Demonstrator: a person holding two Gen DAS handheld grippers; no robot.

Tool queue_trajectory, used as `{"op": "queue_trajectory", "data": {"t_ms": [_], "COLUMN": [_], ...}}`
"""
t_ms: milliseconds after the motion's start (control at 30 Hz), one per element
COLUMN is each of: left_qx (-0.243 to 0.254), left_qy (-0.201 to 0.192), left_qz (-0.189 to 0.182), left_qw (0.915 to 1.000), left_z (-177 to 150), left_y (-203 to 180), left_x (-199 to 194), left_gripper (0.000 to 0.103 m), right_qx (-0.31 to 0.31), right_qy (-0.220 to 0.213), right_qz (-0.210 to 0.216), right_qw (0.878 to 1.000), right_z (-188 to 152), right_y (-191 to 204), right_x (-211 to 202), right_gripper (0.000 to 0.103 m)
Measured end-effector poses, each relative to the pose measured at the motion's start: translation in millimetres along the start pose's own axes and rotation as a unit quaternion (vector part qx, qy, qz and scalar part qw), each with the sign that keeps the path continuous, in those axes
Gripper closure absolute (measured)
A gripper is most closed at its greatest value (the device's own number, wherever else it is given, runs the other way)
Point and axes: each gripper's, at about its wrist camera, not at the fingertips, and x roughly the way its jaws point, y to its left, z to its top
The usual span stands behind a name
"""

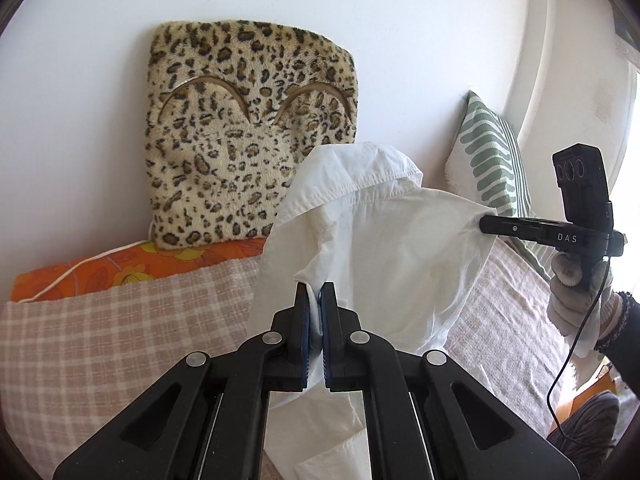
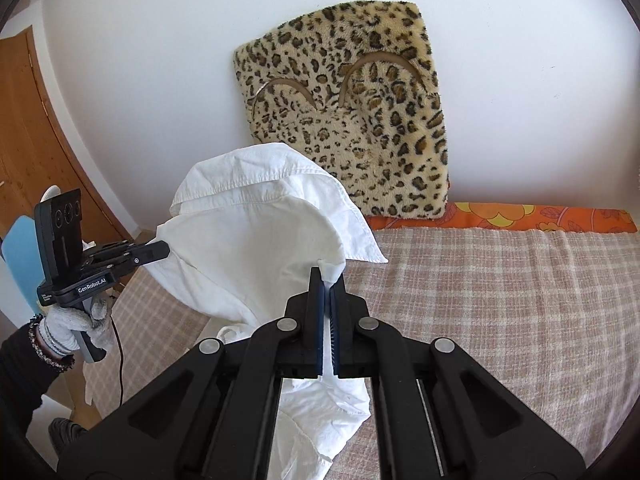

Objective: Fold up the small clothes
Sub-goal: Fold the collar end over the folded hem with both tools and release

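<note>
Checked bedspread (image 2: 500, 300); white wall (image 2: 160, 60)

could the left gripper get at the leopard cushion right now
Probably not as things stand. The left gripper is shut on the white shirt, which hangs between it and the leopard cushion; it would have to let go first.

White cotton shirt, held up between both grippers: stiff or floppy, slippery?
The white cotton shirt looks floppy: it sags between the left gripper and the right gripper, and its collar flops over. Probably light, since thin pinches of cloth hold it up. Likely not slippery: the creased weave sits bunched in the shut fingers.
</note>
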Motion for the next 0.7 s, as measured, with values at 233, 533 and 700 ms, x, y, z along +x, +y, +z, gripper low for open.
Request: {"op": "queue_trajectory", "data": {"t_ms": [233,533,700], "left_qx": [0.018,0.008,0.020], "left_qy": [0.009,0.047,0.072], "left_qz": [0.011,0.017,0.033], "left_qw": [0.9997,0.9987,0.9966], "left_z": [-45,-118,-153], "left_y": [-26,-33,-39], "left_x": [-39,-49,-46], "left_gripper": [0.100,0.100,0.100], "right_qx": [-0.025,-0.023,-0.040], "right_qy": [-0.005,0.025,0.057], "right_qz": [-0.014,-0.032,-0.047], "right_qw": [1.000,0.999,0.996], "right_z": [-61,-153,-190], "right_y": [35,46,46], "right_x": [-40,-51,-39], "right_gripper": [0.100,0.100,0.100]}}
